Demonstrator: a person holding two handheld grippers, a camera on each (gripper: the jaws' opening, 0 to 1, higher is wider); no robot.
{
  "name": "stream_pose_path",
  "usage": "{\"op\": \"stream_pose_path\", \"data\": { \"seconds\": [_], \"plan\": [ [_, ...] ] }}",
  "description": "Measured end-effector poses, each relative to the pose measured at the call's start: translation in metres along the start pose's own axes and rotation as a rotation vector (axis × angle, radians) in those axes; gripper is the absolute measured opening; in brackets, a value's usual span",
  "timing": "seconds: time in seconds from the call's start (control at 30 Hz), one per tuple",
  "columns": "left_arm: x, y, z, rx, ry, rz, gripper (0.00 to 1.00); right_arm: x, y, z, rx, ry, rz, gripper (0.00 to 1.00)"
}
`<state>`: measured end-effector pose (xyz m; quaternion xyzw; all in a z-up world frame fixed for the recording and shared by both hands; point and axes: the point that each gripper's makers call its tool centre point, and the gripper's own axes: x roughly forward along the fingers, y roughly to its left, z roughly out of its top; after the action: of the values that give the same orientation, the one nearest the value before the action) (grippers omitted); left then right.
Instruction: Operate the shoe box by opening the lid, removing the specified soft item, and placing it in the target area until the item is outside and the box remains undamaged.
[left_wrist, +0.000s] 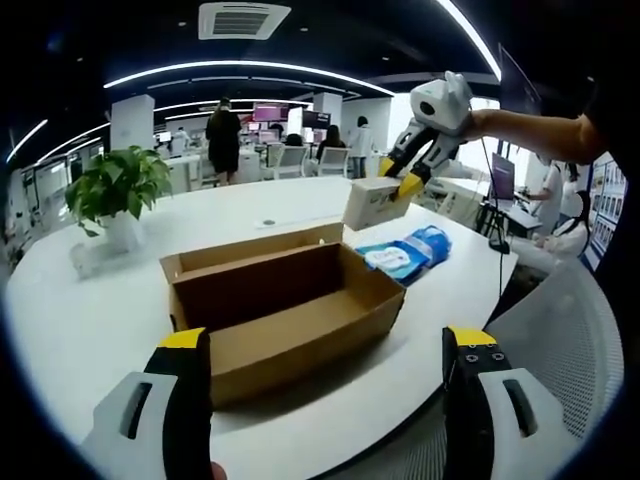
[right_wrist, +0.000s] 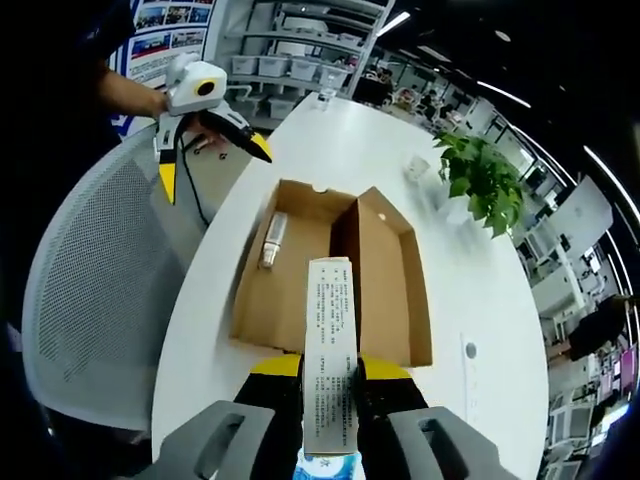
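Jaws, left gripper (left_wrist: 330, 350): yellow-tipped, well apart, nothing between them, poised just short of box (left_wrist: 285, 305). Box open, lid flap folded back, standing on white table (left_wrist: 90, 330). Beyond box: blue soft pack (left_wrist: 408, 250) lying on table, apart from box. Above it: right gripper (left_wrist: 405, 175), jaws closed on small white carton (left_wrist: 375, 203), lifted clear of table. Potted plant (left_wrist: 115, 190) at far left of table; mesh chair (left_wrist: 560, 340) at near right.

Jaws, right gripper (right_wrist: 330, 385): clamped on carton (right_wrist: 330, 360), held upright over table edge. Below: box (right_wrist: 335, 270), open, one small pale object (right_wrist: 272, 240) lying in left compartment, kind not readable. Left gripper (right_wrist: 205, 130) beyond box, jaws spread. Plant (right_wrist: 480, 175) at right; chair (right_wrist: 90, 290) at left. Sliver of blue (right_wrist: 328, 465) under the jaws, probably the pack.

Step, as judged: carton out of box, carried toward placement. Next move calls for lowering carton beside pack, then easing jaws apart; left gripper free to steady box wall without crushing it.
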<state>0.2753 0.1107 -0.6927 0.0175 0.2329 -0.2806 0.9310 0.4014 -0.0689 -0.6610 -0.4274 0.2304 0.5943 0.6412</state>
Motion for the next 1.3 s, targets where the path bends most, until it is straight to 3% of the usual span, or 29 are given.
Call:
{"op": "stream_pose_path", "data": {
  "seconds": [1.3],
  "plan": [
    [0.003, -0.005, -0.007, 0.031, 0.039, -0.026, 0.99, -0.038, -0.027, -0.107, 0.056, 0.149, -0.08, 0.16]
  ]
}}
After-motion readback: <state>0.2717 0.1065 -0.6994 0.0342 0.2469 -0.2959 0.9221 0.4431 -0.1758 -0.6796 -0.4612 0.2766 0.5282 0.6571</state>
